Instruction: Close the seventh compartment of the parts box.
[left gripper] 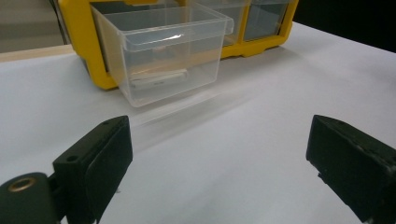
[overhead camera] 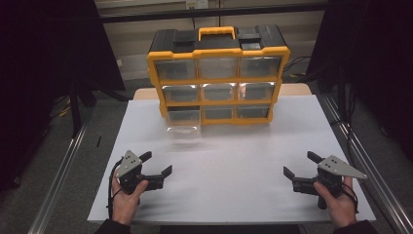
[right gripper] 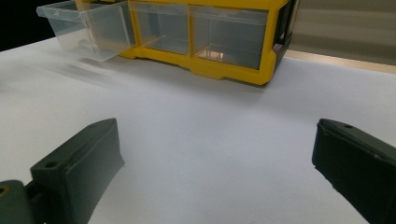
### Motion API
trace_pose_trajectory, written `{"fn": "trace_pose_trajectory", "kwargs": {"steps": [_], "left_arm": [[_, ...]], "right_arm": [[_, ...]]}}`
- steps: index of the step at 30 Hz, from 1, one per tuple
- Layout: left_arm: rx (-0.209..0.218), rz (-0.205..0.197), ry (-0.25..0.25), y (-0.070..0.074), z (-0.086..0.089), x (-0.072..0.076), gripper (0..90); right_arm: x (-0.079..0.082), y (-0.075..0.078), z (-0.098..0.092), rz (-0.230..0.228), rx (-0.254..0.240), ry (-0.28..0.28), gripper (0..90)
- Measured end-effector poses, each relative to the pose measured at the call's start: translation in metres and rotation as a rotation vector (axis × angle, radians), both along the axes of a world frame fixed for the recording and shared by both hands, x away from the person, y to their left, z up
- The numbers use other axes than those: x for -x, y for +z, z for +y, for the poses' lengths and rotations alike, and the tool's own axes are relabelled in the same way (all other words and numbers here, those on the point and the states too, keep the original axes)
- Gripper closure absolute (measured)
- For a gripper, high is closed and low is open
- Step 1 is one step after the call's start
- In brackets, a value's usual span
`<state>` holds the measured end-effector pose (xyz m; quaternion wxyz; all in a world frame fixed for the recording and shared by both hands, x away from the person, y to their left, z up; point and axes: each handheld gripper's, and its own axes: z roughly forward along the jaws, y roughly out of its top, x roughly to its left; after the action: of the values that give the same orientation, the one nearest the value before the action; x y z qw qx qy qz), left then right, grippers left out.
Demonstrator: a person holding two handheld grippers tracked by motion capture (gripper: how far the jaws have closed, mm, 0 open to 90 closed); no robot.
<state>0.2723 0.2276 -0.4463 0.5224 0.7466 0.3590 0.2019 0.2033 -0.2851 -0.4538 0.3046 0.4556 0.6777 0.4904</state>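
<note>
I had both grippers low near my edge, well apart, L and R mirrored. Left gripper (overhead camera: 158, 164) sat in my left hand (overhead camera: 127, 192), jaws spread wide, nothing between them, tips aimed fwd and inward to the right. Grey plate on top tilted up. Right gripper (overhead camera: 299, 164) was in my right hand (overhead camera: 337, 197), jaws likewise wide apart and empty, tips pointing fwd and inward to the left. Both forearms came in from the bottom, dark sleeves at the wrists. Cable looped by the L wrist.
</note>
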Motion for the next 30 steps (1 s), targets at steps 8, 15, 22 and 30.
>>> {"fn": "trace_pose_trajectory", "kwargs": {"steps": [8,15,22,30], "left_arm": [[-0.007,0.015,-0.085,0.003,-0.009,-0.005,7.1],[-0.028,0.050,-0.154,0.005,-0.023,-0.008,6.5],[-0.005,0.044,-0.172,0.008,-0.029,-0.013,5.9],[-0.011,0.023,-0.203,0.013,-0.034,-0.021,6.4]], "right_arm": [[0.001,0.000,-0.001,-0.004,-0.002,-0.008,1.2],[0.002,0.000,-0.002,-0.004,-0.004,-0.011,1.2],[0.002,0.000,-0.002,-0.001,-0.009,-0.012,1.2],[0.001,0.000,-0.001,-0.008,-0.002,-0.001,1.2]]}}
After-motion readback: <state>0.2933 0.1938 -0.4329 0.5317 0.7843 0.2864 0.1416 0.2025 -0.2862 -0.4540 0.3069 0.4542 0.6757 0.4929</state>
